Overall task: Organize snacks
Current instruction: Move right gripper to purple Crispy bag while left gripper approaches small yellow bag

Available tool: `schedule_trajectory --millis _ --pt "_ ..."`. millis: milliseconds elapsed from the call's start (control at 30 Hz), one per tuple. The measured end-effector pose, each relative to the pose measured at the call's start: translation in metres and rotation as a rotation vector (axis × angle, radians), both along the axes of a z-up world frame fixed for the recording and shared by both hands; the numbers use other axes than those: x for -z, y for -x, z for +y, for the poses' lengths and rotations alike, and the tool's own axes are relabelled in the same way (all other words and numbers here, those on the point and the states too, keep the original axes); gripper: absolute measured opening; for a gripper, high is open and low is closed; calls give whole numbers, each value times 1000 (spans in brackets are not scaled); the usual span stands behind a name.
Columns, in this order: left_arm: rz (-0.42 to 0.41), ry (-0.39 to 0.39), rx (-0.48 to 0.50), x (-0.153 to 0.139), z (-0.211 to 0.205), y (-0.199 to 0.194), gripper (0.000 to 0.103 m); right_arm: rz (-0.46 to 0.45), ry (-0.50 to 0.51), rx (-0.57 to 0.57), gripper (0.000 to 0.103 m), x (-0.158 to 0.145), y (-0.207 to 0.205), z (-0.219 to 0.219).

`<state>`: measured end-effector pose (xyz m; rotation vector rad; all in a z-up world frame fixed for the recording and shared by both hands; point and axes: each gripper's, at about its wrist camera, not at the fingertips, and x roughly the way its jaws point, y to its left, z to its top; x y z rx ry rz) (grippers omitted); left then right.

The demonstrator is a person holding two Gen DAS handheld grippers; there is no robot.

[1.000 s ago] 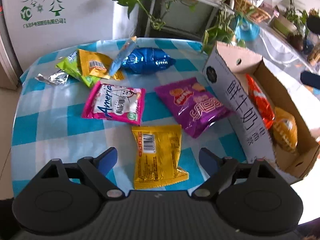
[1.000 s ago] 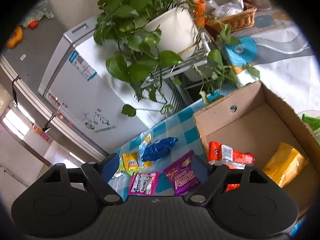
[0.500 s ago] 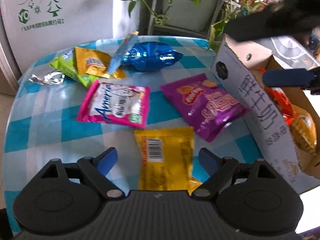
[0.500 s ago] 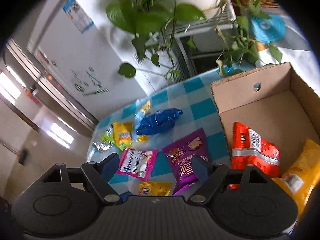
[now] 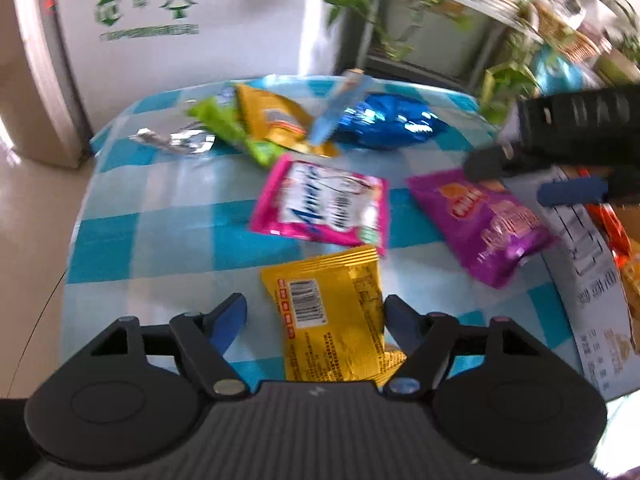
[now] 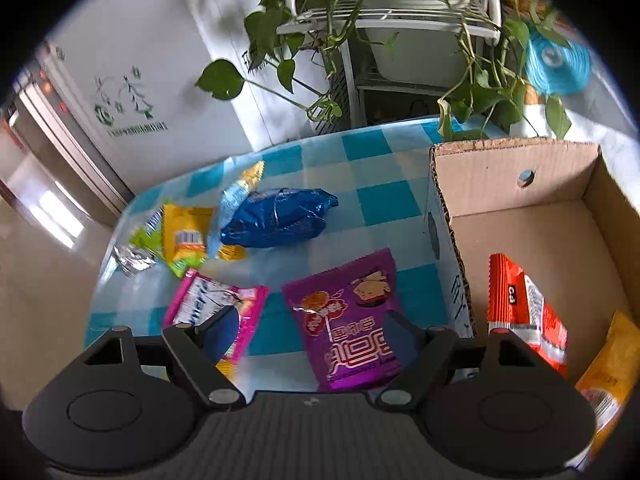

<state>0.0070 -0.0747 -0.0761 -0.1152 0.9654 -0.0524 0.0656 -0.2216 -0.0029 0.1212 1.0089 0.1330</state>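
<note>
1. The cardboard box stands at the table's right edge, its near wall just beside the purple packet; bare checked cloth lies behind them.
2. Crinkly foil packets crowd the cloth's far left — blue bag, pink packet.
3. Left gripper: wide open, empty, straddling the flat yellow packet.
4. Right gripper: open, empty, over the purple packet.
5. The box holds an orange packet.
</note>
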Motion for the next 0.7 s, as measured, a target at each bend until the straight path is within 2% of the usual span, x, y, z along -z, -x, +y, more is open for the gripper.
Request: schedule_trajectory --millis 267,467,633,700 --pt "-33 -19 -87 -10 38 2 74 24 87 -12 84 14 -7 8" --pt "-16 12 -109 -6 52 -1 74 35 134 -26 84 25 -12 15" --pt "-7 36 -110 -5 55 -1 75 35 147 -104 84 27 -8 28" --pt "-5 43 -107 -6 55 -1 79 46 102 -119 84 24 -5 29"
